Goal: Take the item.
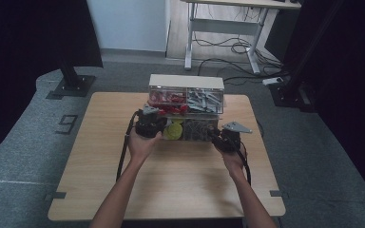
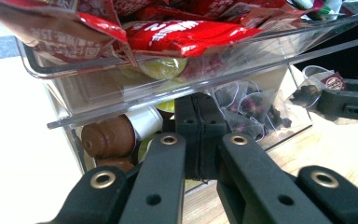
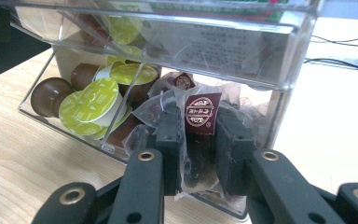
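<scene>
Right gripper view: my right tongs (image 3: 200, 140) are clenched on a clear tea bag (image 3: 200, 116) with a dark red tag, held just at the mouth of the lower drawer (image 3: 42, 116) of the clear organizer. I judge the bag is gripped but not yet clear of the drawer; carrying it away and setting it down remain. Coffee pods (image 3: 93, 105) with green lids lie in the neighbouring compartment, untouched. In the left gripper view my left tongs (image 2: 200, 135) are pressed fully together with nothing between them, their tips at the same drawer's front, below the tilted upper drawer (image 2: 168, 79) of red packets (image 2: 186, 37). High view: the organizer (image 1: 186, 102) stands at the bench's (image 1: 171, 180) far edge.
</scene>
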